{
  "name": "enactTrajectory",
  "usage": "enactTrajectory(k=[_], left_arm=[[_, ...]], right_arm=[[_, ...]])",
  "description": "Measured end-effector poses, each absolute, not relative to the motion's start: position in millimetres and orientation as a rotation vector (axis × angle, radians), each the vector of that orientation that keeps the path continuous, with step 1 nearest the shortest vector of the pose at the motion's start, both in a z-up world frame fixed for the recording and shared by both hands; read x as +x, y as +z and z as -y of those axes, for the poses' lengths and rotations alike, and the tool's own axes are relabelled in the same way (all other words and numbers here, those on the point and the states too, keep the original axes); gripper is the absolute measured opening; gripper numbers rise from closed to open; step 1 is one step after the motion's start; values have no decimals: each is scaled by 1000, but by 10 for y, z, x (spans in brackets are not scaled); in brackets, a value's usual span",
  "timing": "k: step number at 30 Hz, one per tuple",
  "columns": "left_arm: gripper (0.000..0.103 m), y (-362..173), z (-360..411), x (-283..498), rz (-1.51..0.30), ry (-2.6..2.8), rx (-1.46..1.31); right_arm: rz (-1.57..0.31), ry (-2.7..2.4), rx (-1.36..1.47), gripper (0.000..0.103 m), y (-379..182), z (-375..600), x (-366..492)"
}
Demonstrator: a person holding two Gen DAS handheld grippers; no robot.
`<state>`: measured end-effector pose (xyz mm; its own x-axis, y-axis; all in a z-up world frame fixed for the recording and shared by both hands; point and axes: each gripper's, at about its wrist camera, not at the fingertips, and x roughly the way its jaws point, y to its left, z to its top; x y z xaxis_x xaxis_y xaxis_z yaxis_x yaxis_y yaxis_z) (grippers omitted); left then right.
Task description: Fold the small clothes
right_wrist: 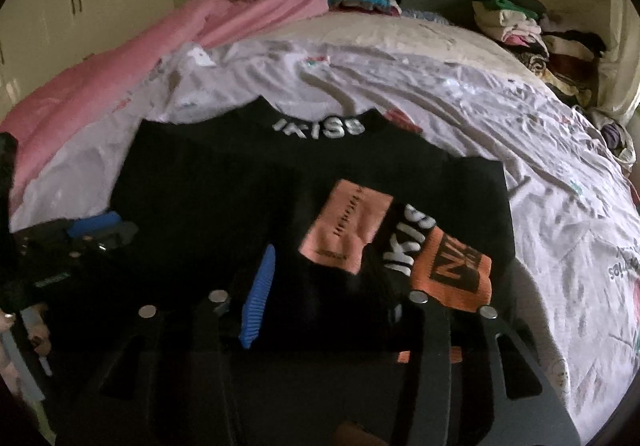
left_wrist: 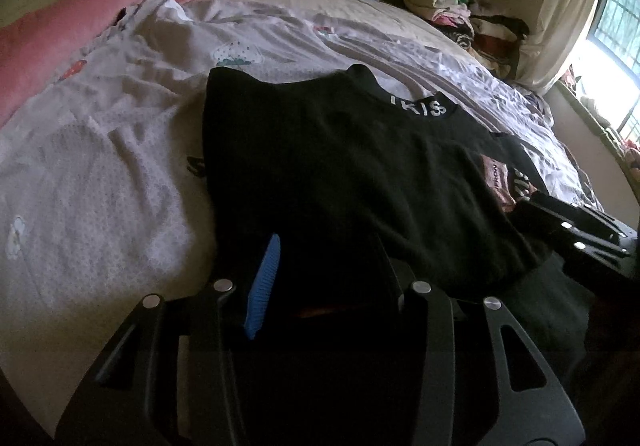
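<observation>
Right wrist view, orange shirt patches [right_wrist: 460, 270], right fingers [right_wrist: 258, 302] released, left fingers [right_wrist: 94, 226] unclear

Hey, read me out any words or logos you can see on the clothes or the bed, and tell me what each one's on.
"IKISS": collar of the black top.
"IKISS": black sleeve band.
Pink patch: small print, too blurred to read.
Orange patch: large black letters, not legible.
Bedsheet: print at the right edge, cut off, unreadable.

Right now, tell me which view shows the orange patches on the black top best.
The right wrist view: both orange patches lie near centre on the black top, lettering visible. The left wrist view shows only one patch, squeezed at the right edge.
</observation>
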<state>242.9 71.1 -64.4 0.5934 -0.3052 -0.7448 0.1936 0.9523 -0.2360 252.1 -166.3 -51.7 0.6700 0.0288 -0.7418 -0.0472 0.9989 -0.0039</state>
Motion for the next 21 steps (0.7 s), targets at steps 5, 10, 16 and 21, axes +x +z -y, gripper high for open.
enactTrajectory(k=[5,10,16,21], left_arm=[[36,-647,-700,2424,-892,-294,-133],[36,-645,-698,2412,-892,-295,-132],[36,-643,-689,2409,-891,-291,-127],[35,-614,-678,2377,-883,-298,-125]], right_arm=[[-893,-17,8,40,-732,1882,2546],[-885,-32,6,40,-744,1874,2528],[-864,-37,26,42,-687,1887,2502],[-834,-47,52,43,-611,1932,2415]])
